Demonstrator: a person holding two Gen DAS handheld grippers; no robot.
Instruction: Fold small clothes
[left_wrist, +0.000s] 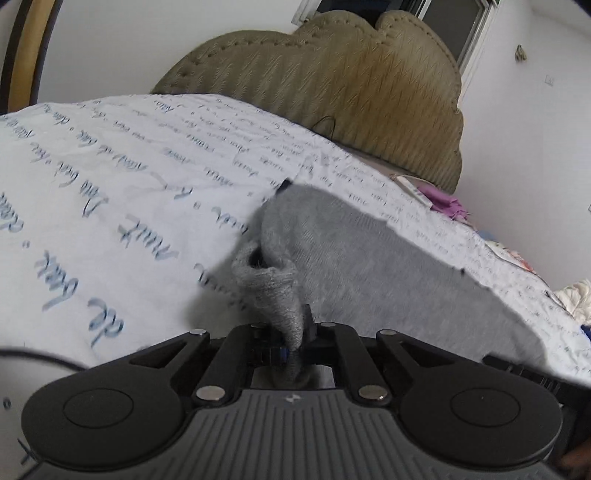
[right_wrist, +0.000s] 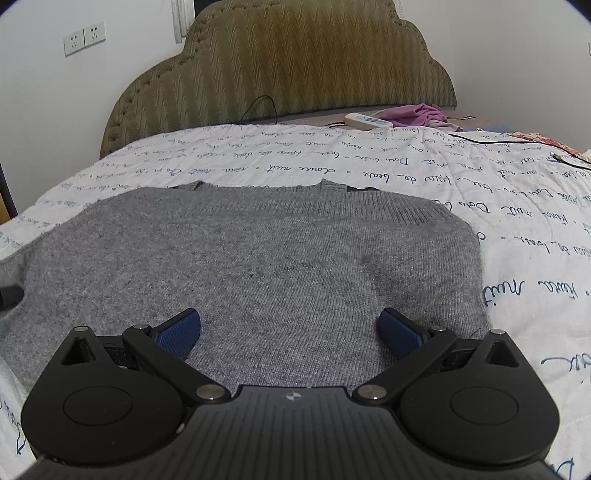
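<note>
A grey sweater (right_wrist: 251, 266) lay flat on the bed (right_wrist: 517, 206), spread wide across the script-printed quilt so that its outline could be read before any fold. Its neckline pointed toward twelve o'clock, at the headboard (right_wrist: 280, 62), and its body filled the middle of the right wrist view.

The left claw (left_wrist: 291, 341) was clenched on a bunched piece of the knit, most likely a sleeve (left_wrist: 269, 288) or cuff, though motion blur left that uncertain. The cloth rose from the claw as a twisted rope toward the rest of the garment at one o'clock, which suggested the piece was being lifted clear of the quilt to carry it across the body.

The right claw (right_wrist: 290, 332) was released, its blue pads (right_wrist: 179, 330) set wide apart and hovering over the lower part of the sweater. It gripped nothing. That stance looked like a waiting one: ready either to pin the cloth while the other side came over, or to take the matching edge.

A purple cloth (right_wrist: 417, 112) and a white remote (right_wrist: 367, 120) sat well apart at one o'clock, near the headboard and out of the way of the fold. A thin black cable (right_wrist: 491, 142) trailed across the quilt beside them.

Little folding seemed done so far, since the body lay in a single open layer.
</note>
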